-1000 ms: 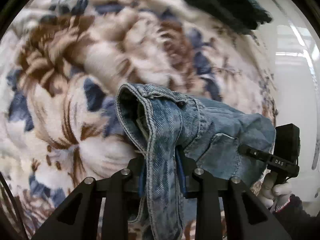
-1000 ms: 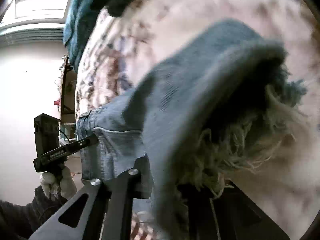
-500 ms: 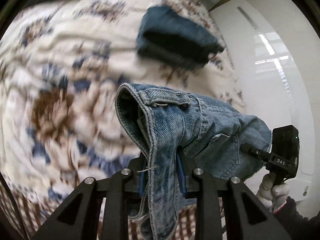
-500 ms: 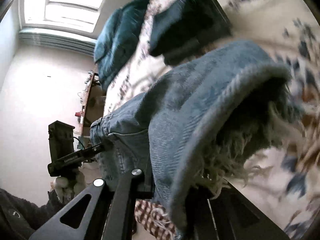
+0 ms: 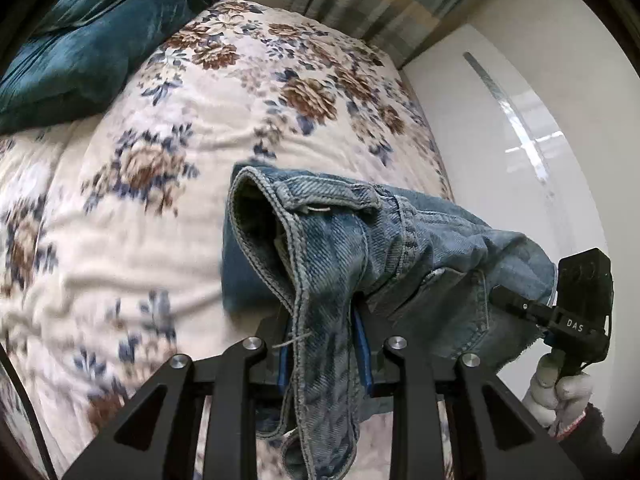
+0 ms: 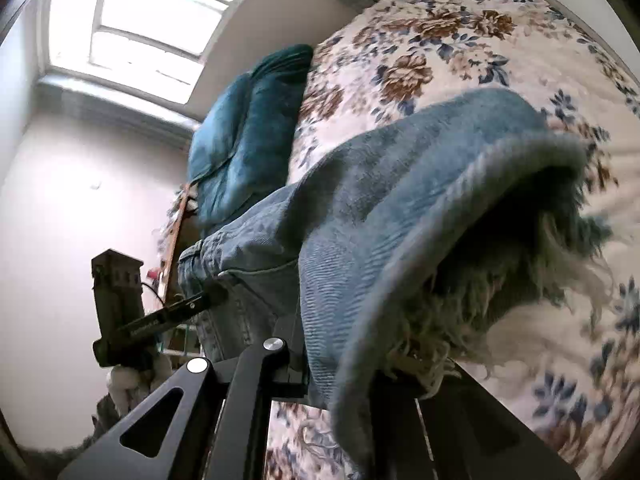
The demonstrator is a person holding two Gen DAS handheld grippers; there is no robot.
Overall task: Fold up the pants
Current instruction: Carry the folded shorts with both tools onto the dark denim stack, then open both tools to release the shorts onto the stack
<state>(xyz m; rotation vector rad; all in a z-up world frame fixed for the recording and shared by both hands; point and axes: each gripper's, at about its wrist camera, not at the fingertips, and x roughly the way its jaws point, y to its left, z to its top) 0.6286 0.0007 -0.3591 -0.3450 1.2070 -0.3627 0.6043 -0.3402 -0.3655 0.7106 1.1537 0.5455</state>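
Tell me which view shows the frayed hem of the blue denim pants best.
The right wrist view: the frayed hem hangs close over the right gripper. The left wrist view shows mainly the stitched waistband, with a ragged edge far right.

A floral blanket (image 5: 168, 216) covered the bed ahead of the tools, a teal pillow (image 5: 92, 36) lying at its far end. A window (image 6: 148, 20) glowed beyond, and a glossy white wardrobe (image 5: 532, 152) stood alongside.

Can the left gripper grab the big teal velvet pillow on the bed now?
Probably not. The left gripper is shut on the faded blue denim pants, and the teal velvet pillow lies far across the floral blanket.
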